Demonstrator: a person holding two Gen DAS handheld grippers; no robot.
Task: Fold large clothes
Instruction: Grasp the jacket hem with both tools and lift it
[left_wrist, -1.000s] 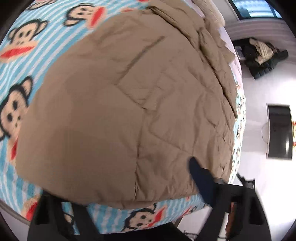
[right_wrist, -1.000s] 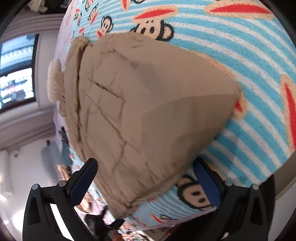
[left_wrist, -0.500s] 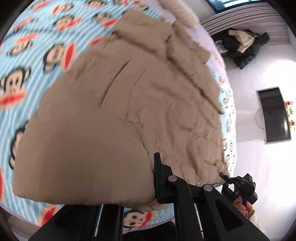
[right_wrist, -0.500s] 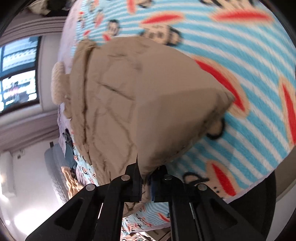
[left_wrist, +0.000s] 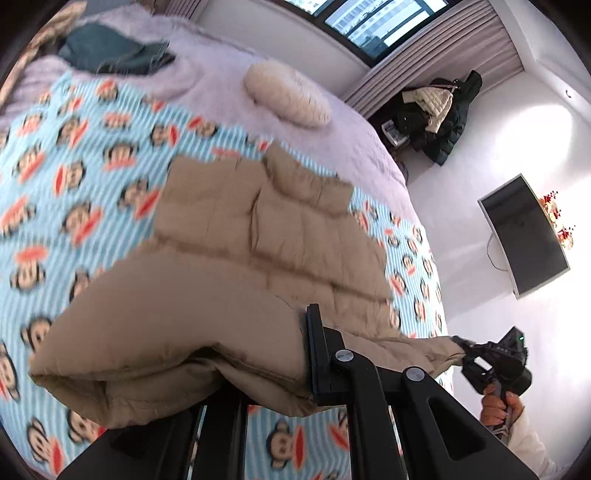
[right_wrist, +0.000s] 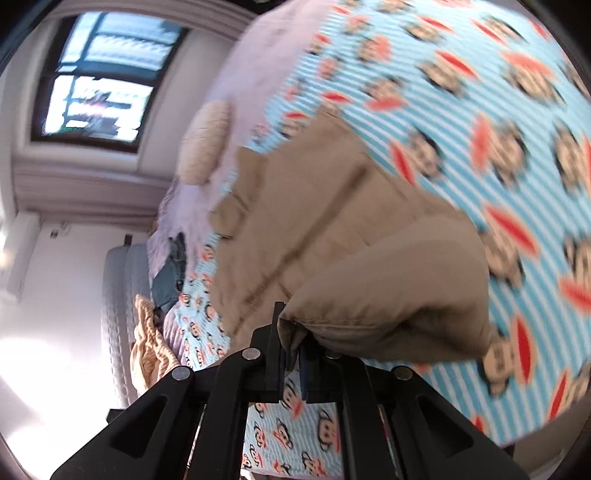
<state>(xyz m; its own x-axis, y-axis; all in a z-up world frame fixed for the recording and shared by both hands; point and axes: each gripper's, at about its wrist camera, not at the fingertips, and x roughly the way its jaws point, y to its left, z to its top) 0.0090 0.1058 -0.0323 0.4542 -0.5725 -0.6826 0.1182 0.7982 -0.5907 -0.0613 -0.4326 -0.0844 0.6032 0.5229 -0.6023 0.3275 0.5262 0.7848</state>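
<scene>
A tan quilted jacket lies spread on the bed, its near hem lifted off the monkey-print blanket. My left gripper is shut on one hem corner; the fabric hides its left finger. In the same view, at the right, a hand holds my right gripper, which pinches the other hem corner so the edge stretches between the two. The right wrist view shows the right gripper shut on a thick fold of the jacket, which bulges up over the fingers.
A cream pillow and dark green clothes lie at the bed's far end. Coats are piled on the floor by the curtain, and a dark screen stands at the wall. A yellow striped cloth hangs by the headboard.
Both grippers went from open around the jacket's hem to shut on it, then rose, lifting the hem off the blanket. More of the bed and room shows now.
</scene>
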